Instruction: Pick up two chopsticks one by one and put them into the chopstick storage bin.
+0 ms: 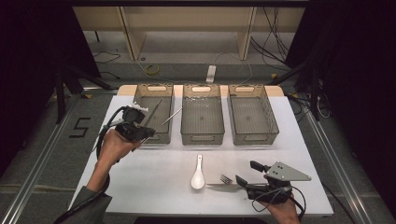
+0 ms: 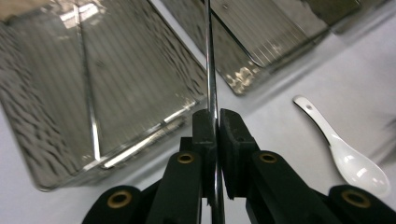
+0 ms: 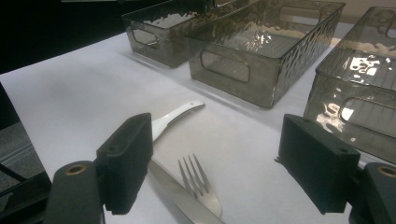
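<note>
My left gripper (image 1: 149,133) is raised over the front right corner of the left bin (image 1: 138,100), shut on a thin metal utensil (image 1: 173,116). In the left gripper view the black pads (image 2: 204,130) clamp that utensil (image 2: 210,56) edge-on, and it points out over the gap between the left bin (image 2: 130,70) and the middle bin (image 2: 261,37). A second thin metal piece (image 1: 154,112) lies in the left bin. My right gripper (image 1: 243,173) rests open at the front right, with a fork (image 3: 198,186) and a knife (image 3: 180,196) on the table between its jaws.
Three smoky clear bins stand in a row at the back: left, middle (image 1: 201,138) and right (image 1: 254,138). A white spoon (image 1: 198,175) lies at the front centre of the white table (image 1: 154,177), just left of the fork (image 1: 226,178).
</note>
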{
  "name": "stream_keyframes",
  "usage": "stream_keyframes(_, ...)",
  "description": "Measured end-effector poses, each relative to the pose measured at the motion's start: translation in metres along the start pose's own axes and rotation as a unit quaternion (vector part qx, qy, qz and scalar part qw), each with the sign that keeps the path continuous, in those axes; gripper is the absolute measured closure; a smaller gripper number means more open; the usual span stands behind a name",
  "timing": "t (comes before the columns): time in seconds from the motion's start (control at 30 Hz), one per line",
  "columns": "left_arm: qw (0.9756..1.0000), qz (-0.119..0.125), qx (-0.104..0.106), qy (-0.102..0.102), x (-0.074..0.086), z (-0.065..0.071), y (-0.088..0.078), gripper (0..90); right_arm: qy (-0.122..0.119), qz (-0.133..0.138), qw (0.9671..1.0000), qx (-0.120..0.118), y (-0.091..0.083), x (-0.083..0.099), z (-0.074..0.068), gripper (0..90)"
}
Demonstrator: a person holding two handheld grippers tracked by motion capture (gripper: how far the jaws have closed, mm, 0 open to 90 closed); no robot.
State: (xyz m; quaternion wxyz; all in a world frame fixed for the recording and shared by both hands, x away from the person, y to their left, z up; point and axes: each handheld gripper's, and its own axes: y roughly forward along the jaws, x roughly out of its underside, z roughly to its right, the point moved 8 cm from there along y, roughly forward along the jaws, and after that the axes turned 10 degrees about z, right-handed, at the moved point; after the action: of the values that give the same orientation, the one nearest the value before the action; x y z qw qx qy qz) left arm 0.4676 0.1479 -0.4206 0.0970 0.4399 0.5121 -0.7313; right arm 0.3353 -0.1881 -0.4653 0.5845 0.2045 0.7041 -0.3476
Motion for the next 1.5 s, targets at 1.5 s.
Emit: stream_keyframes(1.5,0.9927,0.020,-0.095,-0.072,-0.028,-0.089,0.065,85.0,0.002,0.001,1.0000,-0.005,0.000,-0.001,-0.002,27.0)
